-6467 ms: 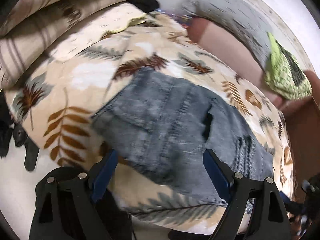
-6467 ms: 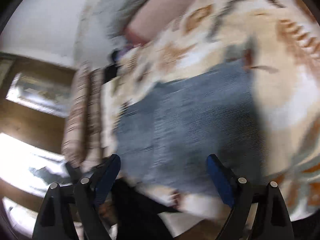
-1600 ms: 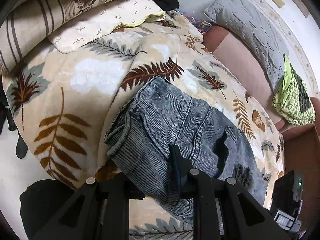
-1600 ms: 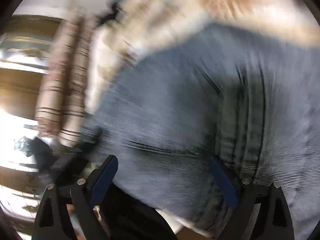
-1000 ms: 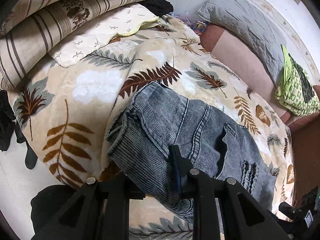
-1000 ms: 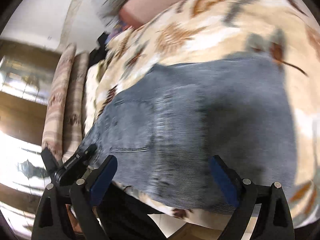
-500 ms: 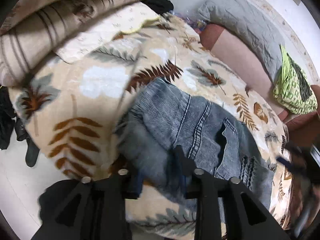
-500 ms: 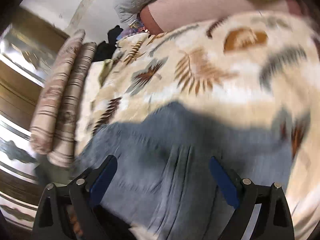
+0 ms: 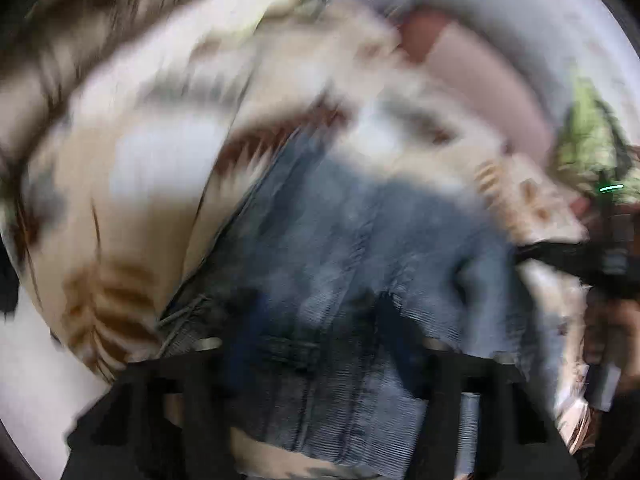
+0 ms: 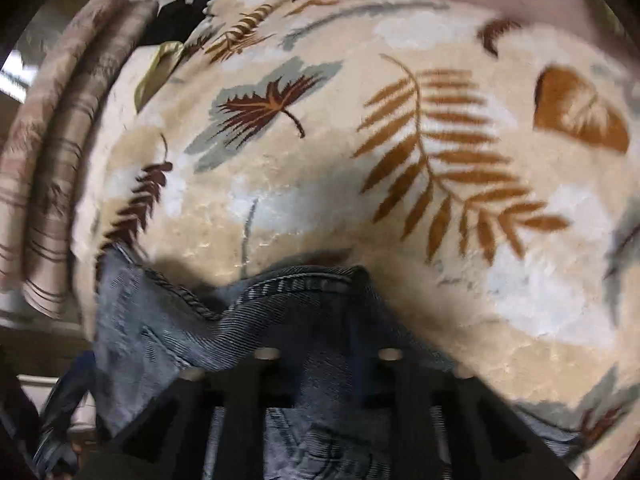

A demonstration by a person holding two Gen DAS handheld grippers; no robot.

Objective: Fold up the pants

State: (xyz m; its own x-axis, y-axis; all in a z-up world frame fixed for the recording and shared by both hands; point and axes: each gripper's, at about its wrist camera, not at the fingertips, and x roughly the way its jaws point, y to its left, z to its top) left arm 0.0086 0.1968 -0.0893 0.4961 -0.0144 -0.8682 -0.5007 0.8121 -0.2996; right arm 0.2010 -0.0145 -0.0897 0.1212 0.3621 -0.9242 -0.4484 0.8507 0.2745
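Observation:
The blue denim pants [image 9: 360, 240] lie in a bunched fold on a cream leaf-print blanket [image 9: 132, 184]. The left wrist view is heavily blurred. My left gripper [image 9: 320, 344] sits low over the denim with its fingers spread apart and fabric showing between them. In the right wrist view my right gripper [image 10: 324, 344] has its fingers close together, shut on a hemmed edge of the pants [image 10: 296, 284], which bunches up just in front of the fingertips over the blanket [image 10: 360, 160].
Striped pillows [image 10: 52, 152] are stacked at the left. A pink couch back [image 9: 480, 64] and a green cloth [image 9: 588, 140] lie beyond the blanket. The other gripper and a hand [image 9: 600, 272] show at the right of the left wrist view.
My left gripper has opened and let go of the denim fold. My right gripper has come down to the pants edge and shut on it.

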